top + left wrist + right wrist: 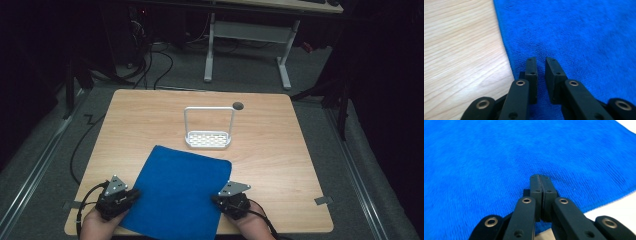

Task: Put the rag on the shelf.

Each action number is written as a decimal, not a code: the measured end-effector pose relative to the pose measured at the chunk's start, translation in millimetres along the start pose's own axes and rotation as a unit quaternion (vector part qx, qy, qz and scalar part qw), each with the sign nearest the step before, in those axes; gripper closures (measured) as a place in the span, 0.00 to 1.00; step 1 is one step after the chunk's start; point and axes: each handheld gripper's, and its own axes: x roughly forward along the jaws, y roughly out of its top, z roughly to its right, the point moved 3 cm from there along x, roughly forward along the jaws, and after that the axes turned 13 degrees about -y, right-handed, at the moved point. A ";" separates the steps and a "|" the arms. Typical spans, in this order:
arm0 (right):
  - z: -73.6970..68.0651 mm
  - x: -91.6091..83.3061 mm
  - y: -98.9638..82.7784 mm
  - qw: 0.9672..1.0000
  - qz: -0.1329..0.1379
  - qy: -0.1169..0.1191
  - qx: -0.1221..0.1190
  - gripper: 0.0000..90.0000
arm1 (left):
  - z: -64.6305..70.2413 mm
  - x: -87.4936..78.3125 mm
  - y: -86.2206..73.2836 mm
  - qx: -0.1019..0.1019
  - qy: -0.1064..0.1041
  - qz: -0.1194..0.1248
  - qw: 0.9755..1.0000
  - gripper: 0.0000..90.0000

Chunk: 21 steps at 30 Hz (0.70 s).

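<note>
A blue cloth (175, 192) lies flat on the near part of the wooden table (285, 155), with its near edge at the table's front. My left gripper (133, 194) sits at the cloth's left edge. In the left gripper view, its jaws (541, 60) stand a narrow gap apart above the cloth (579, 30), with nothing between the pads. My right gripper (216, 199) is at the cloth's right edge. In the right gripper view its jaws (540, 177) are pressed together, and the cloth (494, 157) puckers slightly at their tips.
A white wire rack (208, 139) with a tall handle stands upright just beyond the cloth, mid-table. A dark round hole (238, 105) sits in the tabletop behind it. Bare wood lies to the left and right of the cloth. A white desk frame (247, 45) stands on the floor beyond.
</note>
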 end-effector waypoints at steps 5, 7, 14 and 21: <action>21.0 -2.0 -5.5 0.999 -0.004 -0.023 0.025 1.00 | 13.4 6.9 2.6 0.014 -0.024 -0.005 1.000 0.90; 26.3 -3.7 -8.3 0.999 -0.005 -0.027 0.033 1.00 | 18.3 10.3 4.2 0.020 -0.032 -0.008 0.999 0.91; 42.3 -11.7 -17.9 0.998 -0.011 -0.046 0.050 1.00 | 35.7 24.8 11.8 0.029 -0.066 -0.009 0.997 0.91; 69.4 -18.0 -29.2 0.994 -0.013 -0.065 0.082 1.00 | 62.9 45.8 21.8 0.059 -0.088 -0.010 0.994 0.91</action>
